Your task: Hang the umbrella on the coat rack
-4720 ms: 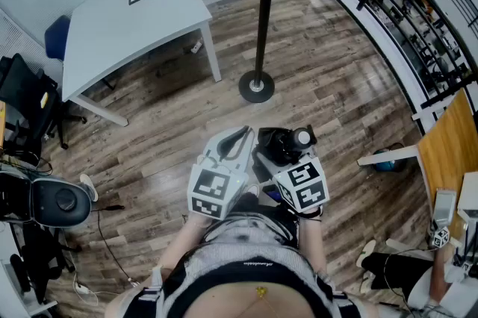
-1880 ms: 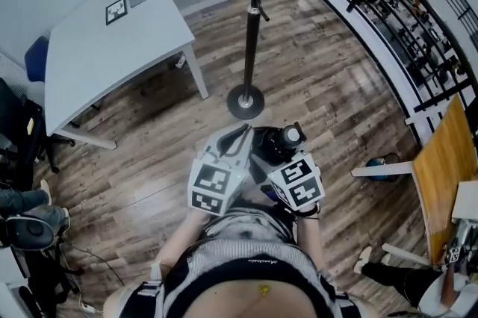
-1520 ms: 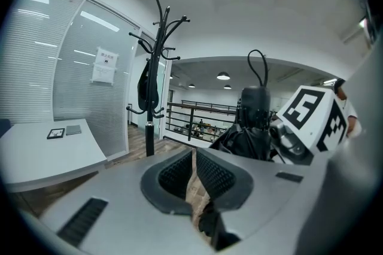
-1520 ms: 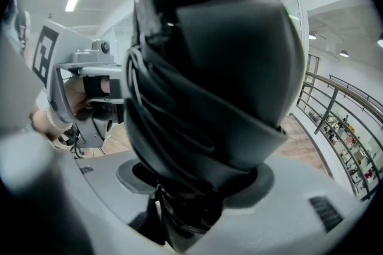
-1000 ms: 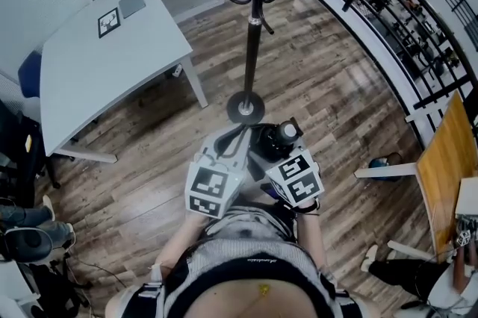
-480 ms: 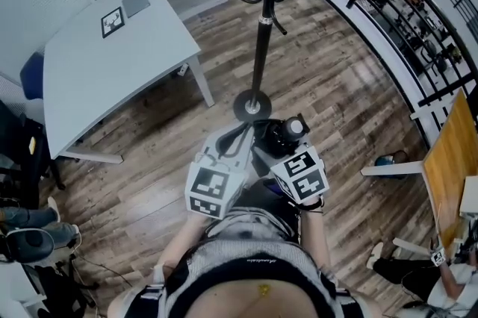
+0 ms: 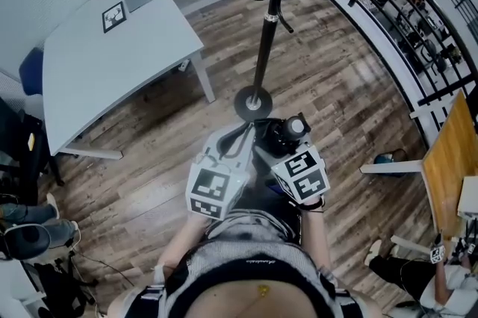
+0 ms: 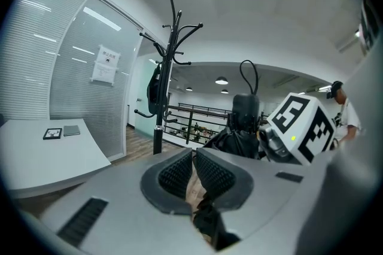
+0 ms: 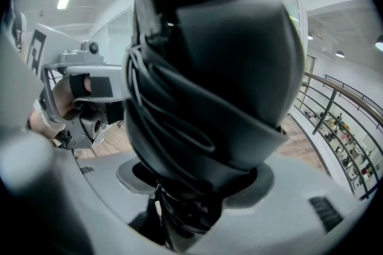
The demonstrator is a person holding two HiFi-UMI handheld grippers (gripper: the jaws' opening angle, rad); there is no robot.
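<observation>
**One umbrella in hand, rack just ahead**

Folded and black, the umbrella (image 7: 278, 139) stands up out of the right gripper (image 9: 194, 188), whose jaws are clamped round its lower end. It is held in front of the person's chest and fills most of the right gripper view. A thin cord loop (image 8: 248, 75) rises from its top. Just beside it, the left gripper (image 8: 192, 173) has its jaws drawn nearly together, with only a sliver of wooden floor (image 7: 336, 85) showing between the pads and nothing I can see held there.

Ahead stands the coat rack (image 7: 263, 48), its round base near the gripper tips and its hooks (image 8: 179, 38) well above them. A dark item (image 8: 154, 91) already hangs from one side (a bag or a garment, I cannot tell which). A white table (image 7: 97, 48) sits off to the left and a railing (image 7: 388, 33) curves along the right.

The likeliest failure is the loop missing a hook. The cord is thin and limp, and the hooks sit high, so the right gripper would be lifting a top-heavy load held only at its bottom end. A knock against the single pole could also rock the rack.

Against the frames from a few seconds back, both grippers keep the same pose. The rack's base now lies closer to them and its top leans further overhead.
</observation>
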